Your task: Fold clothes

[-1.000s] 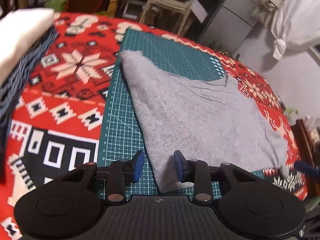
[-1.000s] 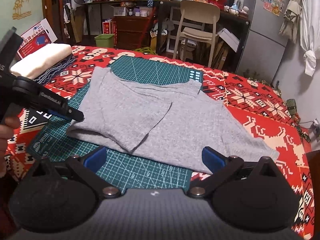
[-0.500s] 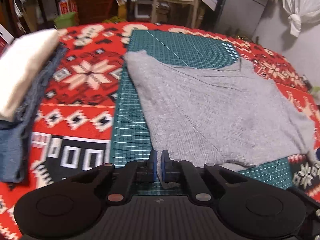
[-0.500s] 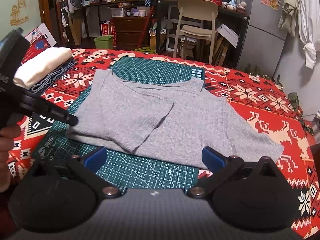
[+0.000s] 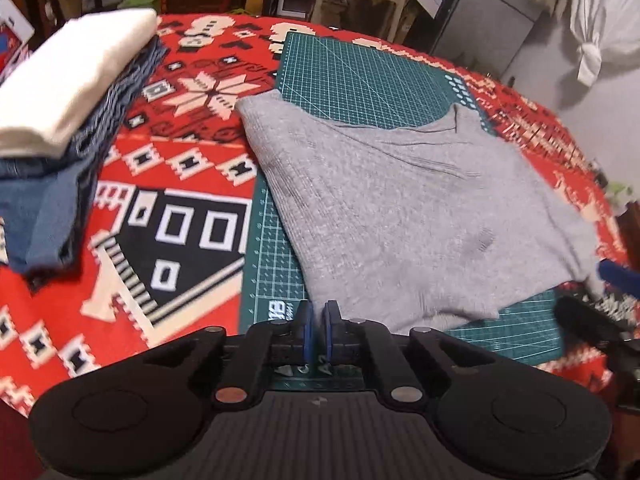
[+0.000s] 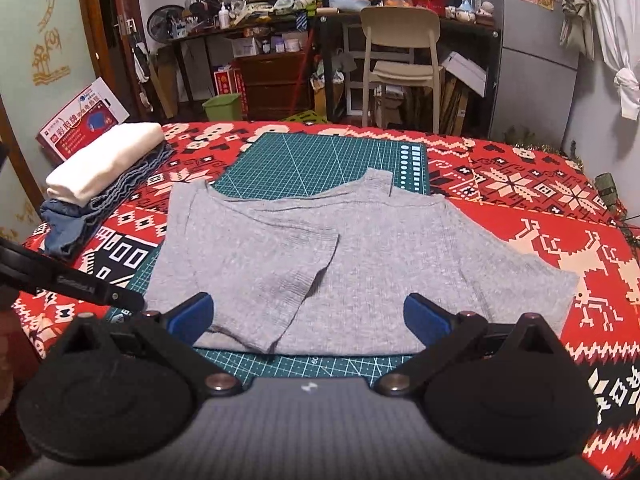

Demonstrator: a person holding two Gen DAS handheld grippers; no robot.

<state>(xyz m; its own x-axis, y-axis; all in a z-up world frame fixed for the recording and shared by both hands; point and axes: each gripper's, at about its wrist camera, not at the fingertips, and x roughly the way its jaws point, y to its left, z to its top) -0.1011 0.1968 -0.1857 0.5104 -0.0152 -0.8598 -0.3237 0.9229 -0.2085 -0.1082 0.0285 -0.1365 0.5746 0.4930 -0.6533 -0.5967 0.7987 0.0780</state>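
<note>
Looking along my left gripper (image 5: pixel 316 330), I see its two blue pads nearly together with only a thin slit between them; whether they pinch the near hem, I cannot tell, since the cloth edge runs down right to them. My right gripper (image 6: pixel 308 316) stands wide open, holding nothing, its fingers (image 6: pixel 190 316) spread over the near edge of the one grey shirt (image 6: pixel 328 264).

That shirt lies flat on the green cutting mat (image 6: pixel 320 160), spilling past it onto the red patterned tablecloth (image 6: pixel 540 208) on the right. Its long axis runs left to right across the right wrist view, neckline pointing away from me toward the chair (image 6: pixel 402 60), one sleeve folded in over the body.

At far left sits one stack of folded clothes (image 6: pixel 100 184): a white piece on top, blue ones under it.
</note>
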